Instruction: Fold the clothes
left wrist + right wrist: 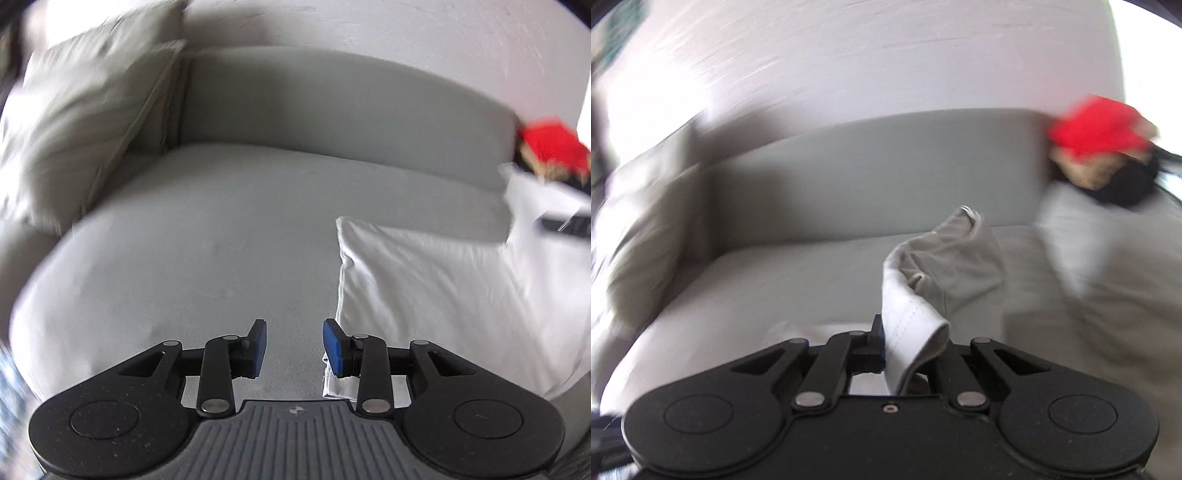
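1. On the pale grey sofa seat, at far left, a cream cushion leans against the armrest.
2. Left gripper: fingers spread, nothing between them, above bare seat.
3. White garment lies flat, just right of the blue pads.
4. Right gripper: fingers pressed together, pinching a white hem; the cloth is lifted.
5. Far right: blurred red item.
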Tool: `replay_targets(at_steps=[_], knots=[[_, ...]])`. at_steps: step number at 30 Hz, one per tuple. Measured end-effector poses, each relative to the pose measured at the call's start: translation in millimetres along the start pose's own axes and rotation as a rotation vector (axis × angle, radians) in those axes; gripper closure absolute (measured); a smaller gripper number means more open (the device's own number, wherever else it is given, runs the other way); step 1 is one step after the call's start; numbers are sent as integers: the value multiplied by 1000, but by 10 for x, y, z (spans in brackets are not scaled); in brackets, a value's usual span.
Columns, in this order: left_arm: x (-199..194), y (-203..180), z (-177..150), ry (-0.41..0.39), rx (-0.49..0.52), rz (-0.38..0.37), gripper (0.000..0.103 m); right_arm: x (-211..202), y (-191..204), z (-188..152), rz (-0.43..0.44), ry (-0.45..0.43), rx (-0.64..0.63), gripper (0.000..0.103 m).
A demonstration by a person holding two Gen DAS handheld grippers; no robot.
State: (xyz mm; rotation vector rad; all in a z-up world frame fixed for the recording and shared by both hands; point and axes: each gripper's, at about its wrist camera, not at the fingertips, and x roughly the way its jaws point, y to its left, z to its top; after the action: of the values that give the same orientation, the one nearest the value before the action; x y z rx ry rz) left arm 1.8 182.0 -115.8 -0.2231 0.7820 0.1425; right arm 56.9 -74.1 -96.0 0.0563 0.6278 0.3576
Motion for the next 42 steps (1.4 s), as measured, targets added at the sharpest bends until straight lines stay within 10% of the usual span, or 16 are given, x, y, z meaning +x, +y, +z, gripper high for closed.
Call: replay_targets(at_steps=[8, 25, 34, 42], knots=[[137, 355, 18, 63, -220, -48, 76, 738, 851, -569, 111, 316, -101, 99], [54, 331, -16, 12, -238, -27, 76, 833, 868, -173, 147, 336, 82, 97], [13, 357, -20, 10, -280, -10, 76, 574, 694, -145, 452, 347, 18, 76], [212, -79, 125, 36, -100, -69, 78, 191, -350, -28, 267, 233, 122, 76]])
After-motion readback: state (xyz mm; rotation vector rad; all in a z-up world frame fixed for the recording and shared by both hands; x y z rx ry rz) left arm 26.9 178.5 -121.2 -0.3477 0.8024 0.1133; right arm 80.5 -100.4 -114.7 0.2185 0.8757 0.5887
